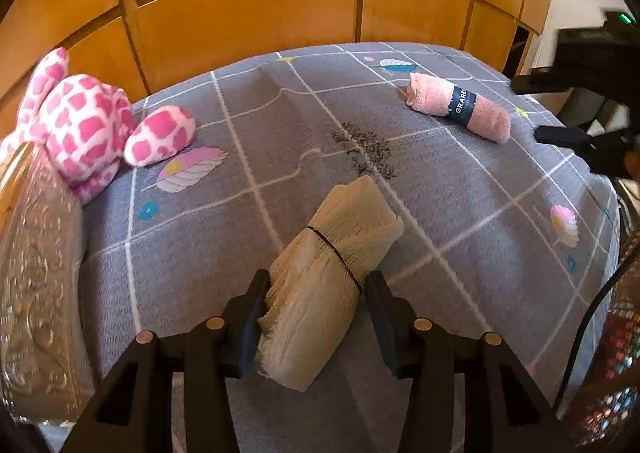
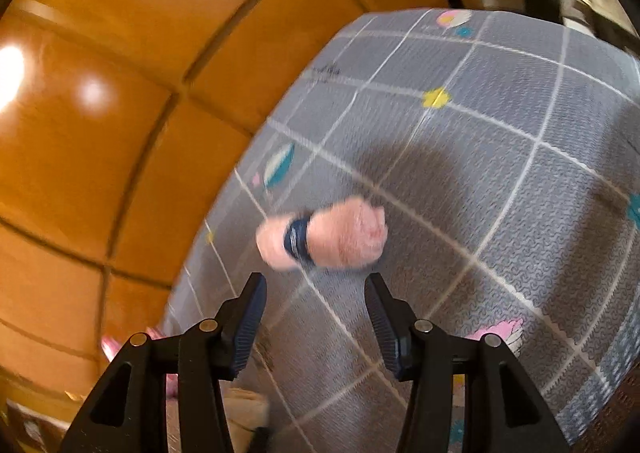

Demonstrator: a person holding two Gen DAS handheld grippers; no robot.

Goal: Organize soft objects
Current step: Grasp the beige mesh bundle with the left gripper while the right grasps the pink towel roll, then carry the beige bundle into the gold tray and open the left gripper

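A cream gauze cloth roll [image 1: 336, 273] bound by a thin black band lies lengthwise between the fingers of my left gripper [image 1: 318, 279], which is shut on its near half. Its far end points away over the grey checked bedcover [image 1: 440, 213]. A pink towel roll [image 1: 460, 107] with a dark blue label lies far right on the cover. In the right wrist view, which is blurred, the same pink towel roll [image 2: 328, 237] sits just beyond the fingertips of my right gripper [image 2: 315, 280], which is open with nothing between its fingers.
A pink-and-white spotted plush toy [image 1: 88, 125] leans at the far left beside an ornate embroidered cushion [image 1: 36, 273]. Orange-brown wooden panels [image 1: 240, 13] stand behind the bed. A black cable [image 1: 588, 317] hangs at the right edge.
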